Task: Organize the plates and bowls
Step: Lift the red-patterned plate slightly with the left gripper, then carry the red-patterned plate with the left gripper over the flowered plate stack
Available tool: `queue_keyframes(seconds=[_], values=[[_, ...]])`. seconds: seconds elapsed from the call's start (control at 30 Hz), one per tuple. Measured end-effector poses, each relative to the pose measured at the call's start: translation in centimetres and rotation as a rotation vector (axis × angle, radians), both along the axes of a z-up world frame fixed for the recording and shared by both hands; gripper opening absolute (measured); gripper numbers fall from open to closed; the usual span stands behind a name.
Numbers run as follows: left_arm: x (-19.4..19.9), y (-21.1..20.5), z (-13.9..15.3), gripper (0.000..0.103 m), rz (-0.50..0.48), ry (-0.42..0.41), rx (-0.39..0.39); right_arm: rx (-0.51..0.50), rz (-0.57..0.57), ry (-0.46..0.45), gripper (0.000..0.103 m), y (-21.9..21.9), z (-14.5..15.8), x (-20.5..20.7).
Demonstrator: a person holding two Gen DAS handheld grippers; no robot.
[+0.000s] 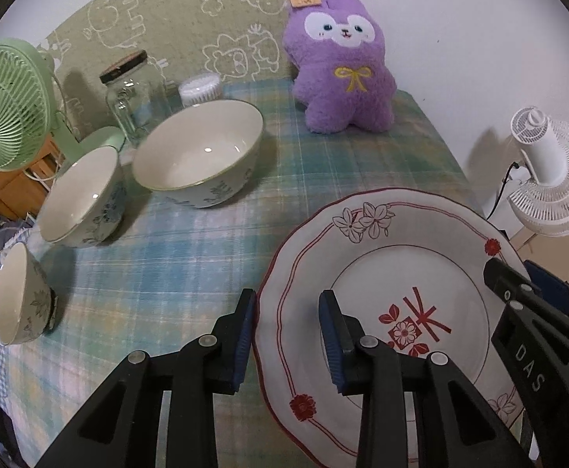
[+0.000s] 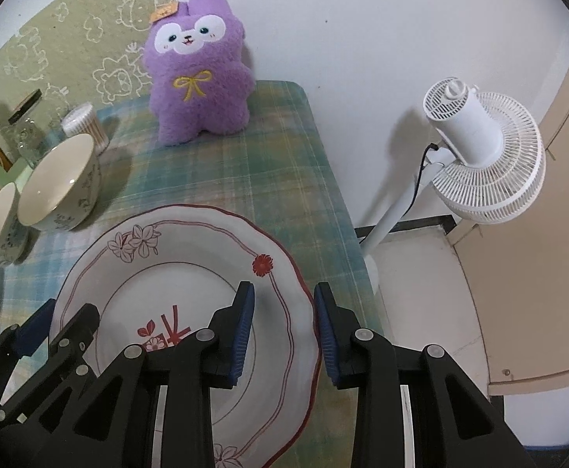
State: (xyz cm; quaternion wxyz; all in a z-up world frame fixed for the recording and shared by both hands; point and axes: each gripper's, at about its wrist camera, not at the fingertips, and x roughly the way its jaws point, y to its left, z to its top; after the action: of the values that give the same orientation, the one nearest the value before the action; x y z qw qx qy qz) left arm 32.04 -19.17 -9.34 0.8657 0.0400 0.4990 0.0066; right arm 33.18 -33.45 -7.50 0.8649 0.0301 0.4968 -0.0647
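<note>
A white plate with red flower trim (image 1: 381, 273) lies on the plaid tablecloth; it also shows in the right wrist view (image 2: 175, 257). My left gripper (image 1: 288, 335) is open, its fingers straddling the plate's left rim. My right gripper (image 2: 284, 331) is open, its fingers straddling the plate's right rim; it shows in the left wrist view (image 1: 518, 284). Three cream bowls with blue leaf patterns stand to the left: a large one (image 1: 198, 152), a medium one (image 1: 81, 195) and a small one (image 1: 19, 296).
A purple plush toy (image 1: 342, 66) stands at the table's back. A glass jar (image 1: 128, 93), a white-lidded tub (image 1: 200, 87) and a green fan (image 1: 7, 113) are back left. A white floor fan (image 2: 479, 156) stands beyond the table's right edge (image 2: 346, 226).
</note>
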Motion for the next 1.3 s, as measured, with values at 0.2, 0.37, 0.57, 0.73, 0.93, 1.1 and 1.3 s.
queue_keyframes(seconds=[0.2,0.37,0.57,0.73,0.93,1.1,1.3], values=[[-2.0,0.8,1.5,0.032,-0.017,-0.023,-0.010,-0.002,-0.021,-0.015,0.035,0.7,1.5,-2.7],[-4.3,1.4,2.6,0.032,-0.036,-0.040,-0.018,-0.002,-0.044,-0.021,0.035,1.2,2.3,-5.5],[-7.6,1.7,3.0,0.032,-0.078,-0.039,-0.018,-0.003,-0.082,-0.023,0.035,1.5,2.6,-9.0],[-10.0,1.6,2.4,0.032,-0.109,-0.016,-0.024,-0.016,-0.106,-0.021,0.035,1.7,2.3,-11.9],[-12.8,1.1,1.9,0.032,-0.147,-0.005,-0.035,-0.024,-0.148,-0.004,0.035,1.4,1.4,-15.2],[-14.9,0.8,1.4,0.032,-0.170,0.002,-0.036,-0.031,-0.169,0.005,0.035,1.2,0.7,-17.7],[-16.6,0.6,0.6,0.032,-0.207,0.006,-0.033,-0.041,-0.199,0.012,0.035,1.0,-0.4,-19.6]])
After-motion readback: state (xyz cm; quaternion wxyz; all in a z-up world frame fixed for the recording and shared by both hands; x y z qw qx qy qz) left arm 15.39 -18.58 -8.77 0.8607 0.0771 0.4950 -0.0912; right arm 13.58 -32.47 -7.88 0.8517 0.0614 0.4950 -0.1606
